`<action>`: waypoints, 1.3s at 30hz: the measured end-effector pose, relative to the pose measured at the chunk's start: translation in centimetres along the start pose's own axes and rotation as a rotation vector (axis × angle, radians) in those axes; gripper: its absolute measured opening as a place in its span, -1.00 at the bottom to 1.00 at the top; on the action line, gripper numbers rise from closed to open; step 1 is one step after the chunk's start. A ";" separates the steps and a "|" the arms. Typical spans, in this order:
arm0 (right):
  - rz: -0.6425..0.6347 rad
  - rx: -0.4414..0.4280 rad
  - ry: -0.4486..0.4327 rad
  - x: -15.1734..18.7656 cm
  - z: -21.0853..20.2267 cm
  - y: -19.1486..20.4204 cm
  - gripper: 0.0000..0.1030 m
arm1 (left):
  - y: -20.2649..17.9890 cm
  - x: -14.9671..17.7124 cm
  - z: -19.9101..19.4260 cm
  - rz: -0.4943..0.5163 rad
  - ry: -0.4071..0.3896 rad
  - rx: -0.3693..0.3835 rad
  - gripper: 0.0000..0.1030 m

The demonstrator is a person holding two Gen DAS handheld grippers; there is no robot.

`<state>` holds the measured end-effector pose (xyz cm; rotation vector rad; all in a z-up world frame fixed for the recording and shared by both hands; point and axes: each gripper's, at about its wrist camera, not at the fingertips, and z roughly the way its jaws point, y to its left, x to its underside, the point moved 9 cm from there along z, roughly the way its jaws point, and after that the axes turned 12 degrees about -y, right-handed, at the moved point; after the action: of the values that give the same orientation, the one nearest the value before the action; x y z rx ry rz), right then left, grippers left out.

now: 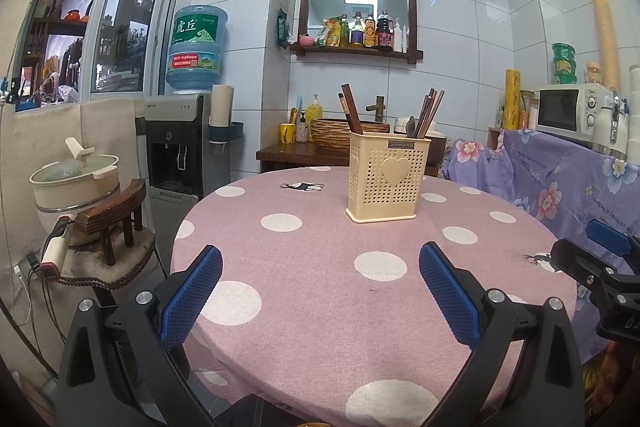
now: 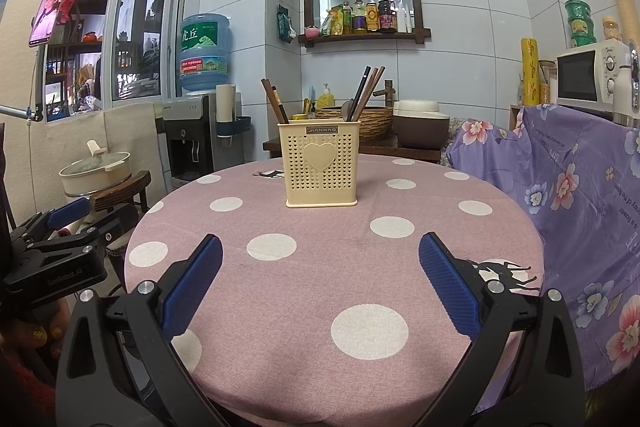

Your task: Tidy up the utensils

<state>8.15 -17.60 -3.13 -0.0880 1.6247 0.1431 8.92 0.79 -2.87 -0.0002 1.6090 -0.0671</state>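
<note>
The bench lies bare between both sets of spread fingers and the caddy, the lone obstacle on it. Chopsticks jut above its rim. A draped cloth crowds the right edge.

We read "JIANHAO" on a small dark plate at the top front of the cream utensil holder, mid-frame. On the blue water jug, upper left, we read the characters "虎丘". At the lower left of the right wrist view, the black body of the left tool carries the words "GenRobot.AI". The purple flowered cloth on the right bears print too distorted for us to read.
</note>
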 end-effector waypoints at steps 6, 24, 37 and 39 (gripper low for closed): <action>0.002 -0.001 0.001 0.0 0.0 0.0 0.89 | 0.0 0.1 0.1 0.003 0.006 0.002 0.90; 0.004 -0.004 0.007 0.0 0.0 0.2 0.89 | 0.1 0.5 0.2 0.005 0.015 -0.001 0.90; 0.005 -0.003 0.009 0.0 0.0 0.2 0.89 | 0.2 0.6 0.1 0.005 0.019 -0.003 0.90; 0.006 -0.005 0.011 0.1 0.0 0.2 0.89 | 0.1 0.7 0.1 0.005 0.018 -0.003 0.90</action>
<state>8.07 -17.37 -3.19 -0.0875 1.6354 0.1513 9.03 0.90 -3.55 0.0019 1.6270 -0.0607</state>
